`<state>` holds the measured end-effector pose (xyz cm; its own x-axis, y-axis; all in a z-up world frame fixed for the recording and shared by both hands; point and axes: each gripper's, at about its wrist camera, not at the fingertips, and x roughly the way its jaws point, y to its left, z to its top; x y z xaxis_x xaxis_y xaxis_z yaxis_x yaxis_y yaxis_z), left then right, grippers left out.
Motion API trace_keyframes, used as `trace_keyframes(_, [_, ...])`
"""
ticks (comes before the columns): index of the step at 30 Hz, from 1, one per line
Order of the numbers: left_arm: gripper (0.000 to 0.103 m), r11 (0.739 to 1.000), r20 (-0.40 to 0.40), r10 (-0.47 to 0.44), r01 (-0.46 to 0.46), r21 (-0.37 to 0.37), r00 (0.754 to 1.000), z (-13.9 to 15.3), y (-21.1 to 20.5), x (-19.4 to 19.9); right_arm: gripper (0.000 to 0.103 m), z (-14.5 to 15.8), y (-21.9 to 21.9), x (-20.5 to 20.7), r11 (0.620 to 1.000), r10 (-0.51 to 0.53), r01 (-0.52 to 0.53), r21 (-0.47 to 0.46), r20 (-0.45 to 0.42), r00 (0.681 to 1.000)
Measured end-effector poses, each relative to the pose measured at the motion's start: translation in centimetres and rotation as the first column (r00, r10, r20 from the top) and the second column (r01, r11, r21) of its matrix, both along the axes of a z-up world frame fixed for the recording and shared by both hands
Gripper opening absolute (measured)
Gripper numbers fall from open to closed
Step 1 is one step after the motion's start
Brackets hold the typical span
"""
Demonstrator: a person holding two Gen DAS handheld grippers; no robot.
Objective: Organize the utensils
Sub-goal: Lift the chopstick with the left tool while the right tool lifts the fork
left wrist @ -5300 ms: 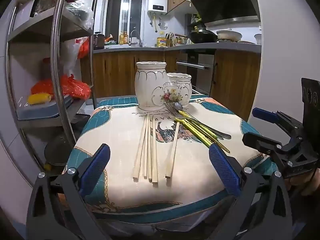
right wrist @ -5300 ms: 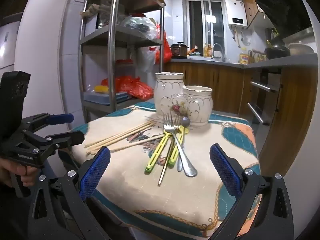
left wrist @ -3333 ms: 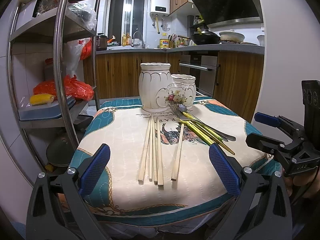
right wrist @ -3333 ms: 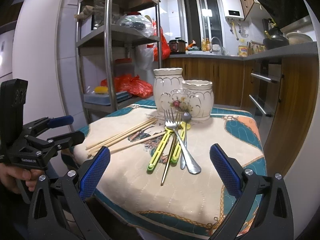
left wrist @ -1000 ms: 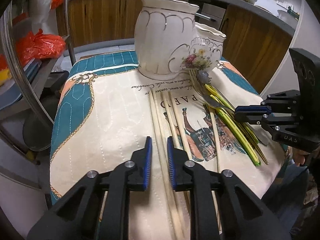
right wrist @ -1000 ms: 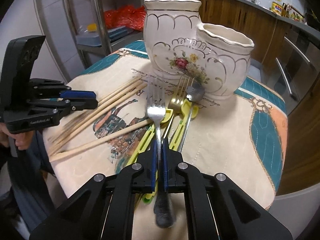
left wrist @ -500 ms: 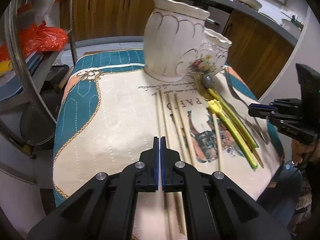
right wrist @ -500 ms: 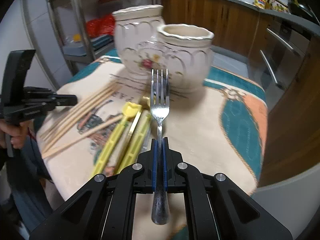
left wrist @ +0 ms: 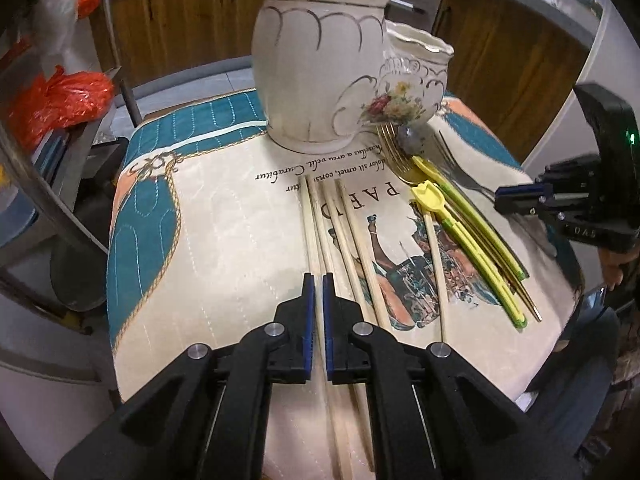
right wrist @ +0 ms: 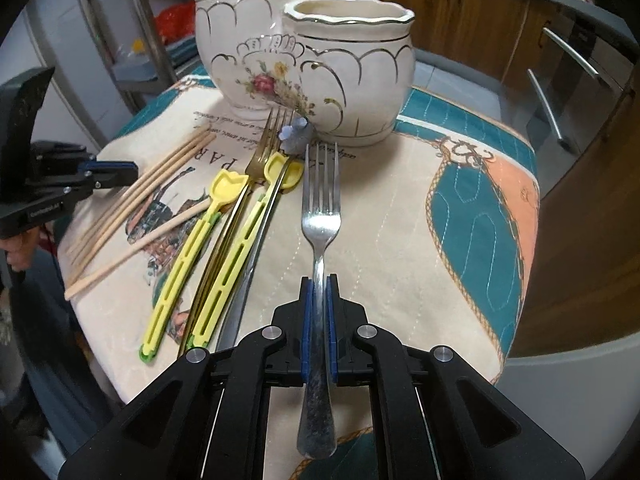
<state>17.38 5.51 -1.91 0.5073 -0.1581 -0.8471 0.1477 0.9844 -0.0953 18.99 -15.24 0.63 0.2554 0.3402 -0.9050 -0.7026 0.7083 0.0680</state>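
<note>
Steel first: my right tongs (right wrist: 319, 280) are pinched on the handle of a silver fork (right wrist: 320, 216), its tines pointing toward the shorter ceramic pot (right wrist: 352, 64), its head above the quilted cloth of the tabletop (right wrist: 480, 208). The taller pot (right wrist: 236, 40) is joined to the short one's left side, with a flower motif between them.

Beside the fork, to its left in the right wrist view, I see a gold fork (right wrist: 264, 148), two yellow-green plastic utensils (right wrist: 188, 248) and a dark spoon bowl (right wrist: 294, 133) lying close to the pots' base.

My left tongs (left wrist: 316, 280) are pressed nearly together over the bundle of wooden chopsticks (left wrist: 336, 220), and one pale stick runs through the narrow slot between the blue pads; whether the pads actually bite on it I cannot tell for certain, though they look closed on it. Four sticks lie side by side, a fifth slightly apart toward the yellow pieces.

An orange plastic bag (left wrist: 60, 100) sits on the metal rack (left wrist: 48, 200) at left.
</note>
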Motion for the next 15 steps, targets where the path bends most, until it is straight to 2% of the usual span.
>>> trace_keyframes(7, [0.005,0.996,-0.119,-0.056,0.063,0.056,0.991,0.5,-0.5,1.4,0.015,0.2,1.5,1.8,0.996,0.029,-0.035,-0.083,-0.081,0.996])
trace_keyframes(11, [0.006,0.991,-0.166,-0.085,0.100,0.084,0.982,0.6,-0.5,1.9,0.015,0.2,2.3,2.2,0.989,0.058,-0.069,-0.133,-0.087,0.995])
trace_keyframes(15, [0.006,0.988,-0.180,-0.086,0.107,0.107,0.980,0.5,-0.1,1.4,0.016,0.3,2.6,2.2,0.986,0.069,-0.080,-0.149,-0.080,0.994])
